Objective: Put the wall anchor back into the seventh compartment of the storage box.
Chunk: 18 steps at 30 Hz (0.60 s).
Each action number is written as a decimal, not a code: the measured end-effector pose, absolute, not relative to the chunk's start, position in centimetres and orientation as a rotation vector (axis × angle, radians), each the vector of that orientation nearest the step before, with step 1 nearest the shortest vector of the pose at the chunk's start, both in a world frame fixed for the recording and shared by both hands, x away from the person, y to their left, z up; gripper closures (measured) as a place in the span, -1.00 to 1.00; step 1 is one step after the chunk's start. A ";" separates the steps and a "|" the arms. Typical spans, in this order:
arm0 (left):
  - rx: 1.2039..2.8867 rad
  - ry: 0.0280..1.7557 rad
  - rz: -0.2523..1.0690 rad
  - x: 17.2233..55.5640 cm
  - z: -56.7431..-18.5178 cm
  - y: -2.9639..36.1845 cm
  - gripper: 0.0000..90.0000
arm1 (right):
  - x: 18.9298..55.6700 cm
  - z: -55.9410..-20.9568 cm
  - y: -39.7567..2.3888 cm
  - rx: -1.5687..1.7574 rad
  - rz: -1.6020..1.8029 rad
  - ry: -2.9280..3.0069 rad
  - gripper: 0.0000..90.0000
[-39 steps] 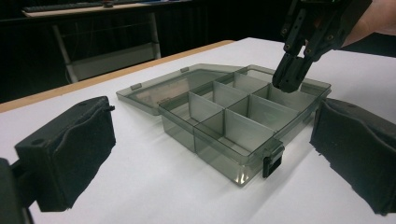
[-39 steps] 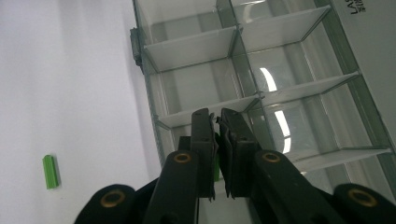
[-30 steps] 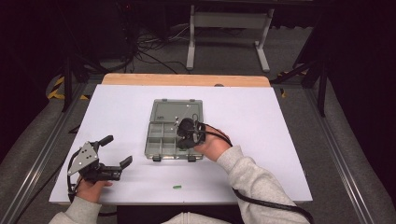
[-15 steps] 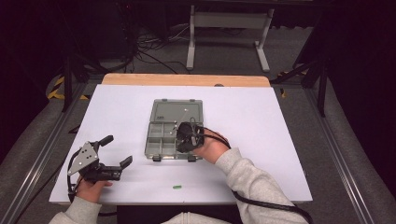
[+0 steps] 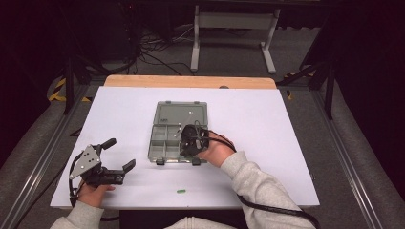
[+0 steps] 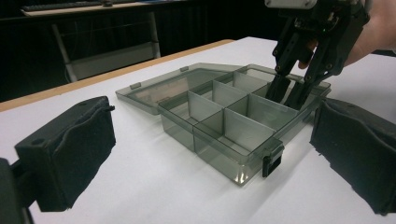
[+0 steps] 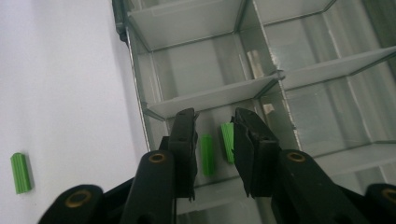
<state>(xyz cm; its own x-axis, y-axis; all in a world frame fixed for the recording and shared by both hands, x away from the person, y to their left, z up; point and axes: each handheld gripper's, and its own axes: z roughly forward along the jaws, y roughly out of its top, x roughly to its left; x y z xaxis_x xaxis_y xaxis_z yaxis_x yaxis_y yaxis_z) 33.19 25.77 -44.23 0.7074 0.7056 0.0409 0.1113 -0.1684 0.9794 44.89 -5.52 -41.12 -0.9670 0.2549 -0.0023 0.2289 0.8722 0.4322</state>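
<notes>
Now dropping green plugs into organiser box – R claw jaws just opening, two plugs loose between them in near compartment.
Next: fetch ribbed plastic plug off white tabletop. Box clear smoky plastic, hinged lid flat. L claw apart, empty, foam-padded.

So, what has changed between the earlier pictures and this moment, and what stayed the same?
The right gripper, down in a compartment of the grey transparent plastic organiser box, has just been opening its jaws. A small green plastic plug lies loose between them, and another is beside it. The left gripper stayed open on the white table; the box and the green plug near the table's edge did not move.
</notes>
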 end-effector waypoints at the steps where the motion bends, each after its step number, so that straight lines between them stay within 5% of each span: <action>1: 1.683 0.663 0.600 33.2 -44.2 25.8 -0.99 | 44.9 -41.0 -5.6 0.386 0.685 2.977 0.50; 12: 1.685 0.668 0.602 33.2 -44.3 25.7 -0.99 | 43.2 -38.3 -5.9 0.363 0.782 2.912 -0.14; 18: 1.687 0.668 0.600 33.2 -44.2 25.7 -0.99 | 41.8 -37.6 -5.7 0.325 0.801 2.922 -0.31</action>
<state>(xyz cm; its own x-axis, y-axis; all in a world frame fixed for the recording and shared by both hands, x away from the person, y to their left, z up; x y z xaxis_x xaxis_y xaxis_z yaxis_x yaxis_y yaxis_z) 33.19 25.74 -44.24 0.7053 0.7078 0.0403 0.1156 -0.1709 0.9785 41.77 -5.70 -37.59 -0.9729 0.2289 -0.0342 0.1795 0.8394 0.5130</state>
